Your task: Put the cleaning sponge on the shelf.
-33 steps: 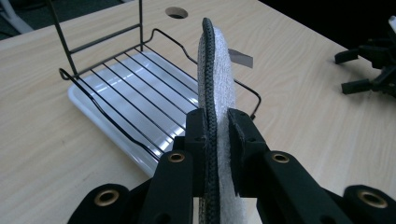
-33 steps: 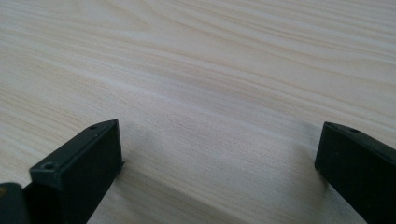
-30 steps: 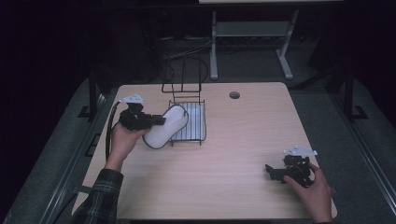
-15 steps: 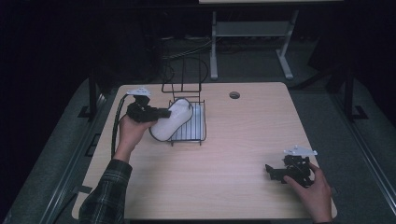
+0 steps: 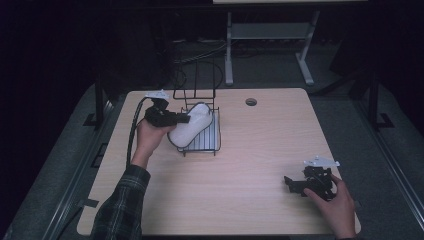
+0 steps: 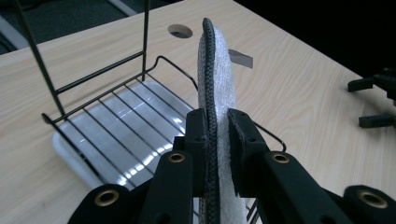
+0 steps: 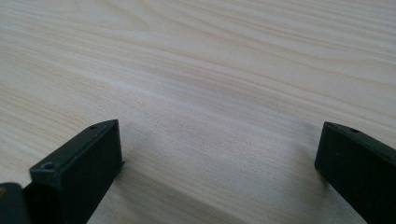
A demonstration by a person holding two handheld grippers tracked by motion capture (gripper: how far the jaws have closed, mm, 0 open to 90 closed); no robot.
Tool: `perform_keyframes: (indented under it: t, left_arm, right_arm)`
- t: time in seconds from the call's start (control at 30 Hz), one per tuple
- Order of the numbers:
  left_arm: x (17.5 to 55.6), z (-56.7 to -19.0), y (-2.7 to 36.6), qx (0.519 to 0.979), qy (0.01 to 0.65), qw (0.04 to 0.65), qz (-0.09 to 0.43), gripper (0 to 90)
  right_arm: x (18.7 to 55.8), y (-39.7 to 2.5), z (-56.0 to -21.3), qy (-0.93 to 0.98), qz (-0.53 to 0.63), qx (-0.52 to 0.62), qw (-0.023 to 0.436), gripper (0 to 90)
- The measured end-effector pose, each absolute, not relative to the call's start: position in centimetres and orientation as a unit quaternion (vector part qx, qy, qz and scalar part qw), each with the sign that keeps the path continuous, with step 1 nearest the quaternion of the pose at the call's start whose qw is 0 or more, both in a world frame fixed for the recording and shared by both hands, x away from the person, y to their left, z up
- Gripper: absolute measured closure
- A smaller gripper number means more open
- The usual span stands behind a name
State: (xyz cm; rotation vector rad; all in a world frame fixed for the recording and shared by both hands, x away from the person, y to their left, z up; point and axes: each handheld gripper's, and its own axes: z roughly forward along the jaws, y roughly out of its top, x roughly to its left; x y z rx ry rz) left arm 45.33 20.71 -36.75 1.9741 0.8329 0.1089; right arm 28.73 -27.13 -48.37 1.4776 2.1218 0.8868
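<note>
A white oval plate (image 5: 192,126) with a dark rim hangs tilted over a black wire rack (image 5: 205,142) at the table's far left. My left gripper (image 5: 183,120) is shut on the plate's near edge. In the left gripper view the plate (image 6: 215,65) stands edge-on between the closed jaws of the left gripper (image 6: 217,128), above the rack (image 6: 116,109) and the white tray (image 6: 77,156) under it. At the table's near right corner, my right gripper (image 5: 292,184) lies low in a hand. Its jaws stand wide apart over bare wood in the right gripper view (image 7: 219,140), so it is open.
The rack has a tall wire back (image 5: 195,82) on its far side. A round cable hole (image 5: 251,102) sits in the wooden table (image 5: 250,165) beyond the rack. A grey metal stand (image 5: 265,35) is on the floor behind the table.
My left gripper has carried the plate away from the person and a little right, from beside the rack's near left corner to over the rack. The right gripper has stayed still.
</note>
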Motion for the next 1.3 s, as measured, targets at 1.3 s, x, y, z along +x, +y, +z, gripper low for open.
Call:
perform_keyframes:
  t: [1.3]
  left_arm:
    - [47.3,-39.8,19.7,0.816,0.369,0.439,0.07,57.3]
  right_arm:
    - [28.7,-27.1,-48.4,0.76,0.318,0.529,0.203,0.2]
